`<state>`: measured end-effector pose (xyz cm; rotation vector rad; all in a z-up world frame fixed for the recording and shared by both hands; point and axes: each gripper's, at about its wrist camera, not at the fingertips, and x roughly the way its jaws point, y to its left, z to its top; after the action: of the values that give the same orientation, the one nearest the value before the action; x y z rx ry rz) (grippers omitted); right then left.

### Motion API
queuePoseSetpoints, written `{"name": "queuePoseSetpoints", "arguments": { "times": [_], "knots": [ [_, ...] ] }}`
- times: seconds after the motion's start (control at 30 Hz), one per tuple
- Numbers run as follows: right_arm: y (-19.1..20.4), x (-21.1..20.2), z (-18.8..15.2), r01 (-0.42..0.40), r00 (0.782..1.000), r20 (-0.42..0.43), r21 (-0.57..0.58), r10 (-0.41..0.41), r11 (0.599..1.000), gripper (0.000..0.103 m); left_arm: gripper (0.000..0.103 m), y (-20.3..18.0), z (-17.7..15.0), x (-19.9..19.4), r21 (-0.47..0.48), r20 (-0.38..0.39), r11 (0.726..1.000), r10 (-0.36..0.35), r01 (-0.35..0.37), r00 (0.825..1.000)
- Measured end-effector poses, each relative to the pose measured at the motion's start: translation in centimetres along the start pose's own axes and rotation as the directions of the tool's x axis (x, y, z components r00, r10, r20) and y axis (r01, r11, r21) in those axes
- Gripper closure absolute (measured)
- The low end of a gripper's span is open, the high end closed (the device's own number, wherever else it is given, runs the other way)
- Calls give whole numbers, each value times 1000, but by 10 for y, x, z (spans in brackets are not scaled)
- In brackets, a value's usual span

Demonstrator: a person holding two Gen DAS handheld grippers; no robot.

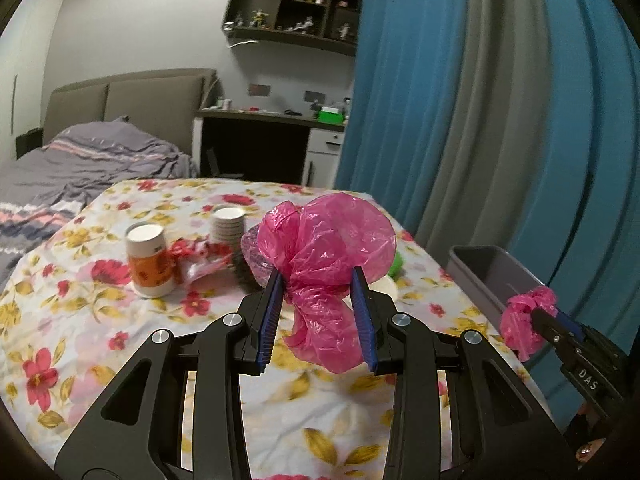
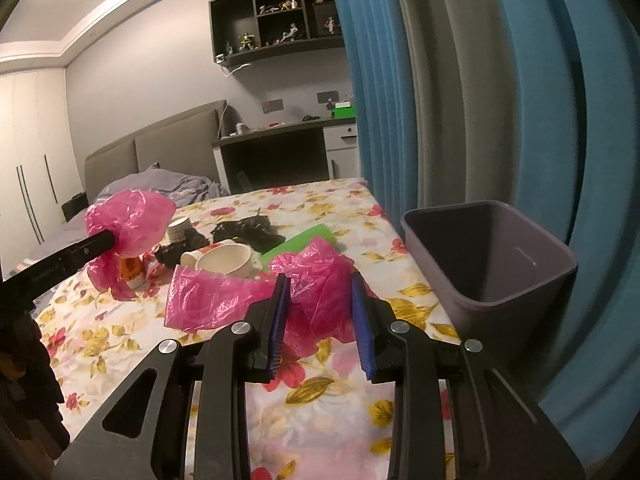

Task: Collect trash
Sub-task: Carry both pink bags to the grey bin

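Left hand-held gripper up close, blue pads pinching bunched neck of pink plastic bag, lifted above floral desk. Right hand-held gripper clamps other bunch of same pink bag, rest of sheet spilling left over desk. Grey bin sits at desk's right edge by blue curtain. Beyond: orange cup, stacked paper cups, white cup on its side, black bag, green thing.

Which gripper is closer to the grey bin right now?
Right. The right gripper, holding pink plastic, sits just beside the bin. The left gripper, also gripping pink plastic, is farther over the table.
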<state>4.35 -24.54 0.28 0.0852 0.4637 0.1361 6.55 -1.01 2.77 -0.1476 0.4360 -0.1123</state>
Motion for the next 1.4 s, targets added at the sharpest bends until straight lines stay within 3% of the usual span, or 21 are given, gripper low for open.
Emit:
{"name": "queuePoseSetpoints", "arguments": {
  "times": [0.57,0.93,1.2,1.4],
  "knots": [
    [-38,-3,15,76,996,38,43,-78,996,72,70,-72,10,27,109,-23,988,-111,112,994],
    [-67,9,28,158,986,43,54,-160,986,72,70,-116,13,58,158,-58,968,-186,193,981],
    [-102,19,41,272,958,74,70,-277,960,72,70,-161,19,92,174,-102,944,-265,280,959],
    [-135,34,43,340,936,52,105,-347,934,72,70,-196,17,127,178,-144,927,-306,329,941]
  ]
}}
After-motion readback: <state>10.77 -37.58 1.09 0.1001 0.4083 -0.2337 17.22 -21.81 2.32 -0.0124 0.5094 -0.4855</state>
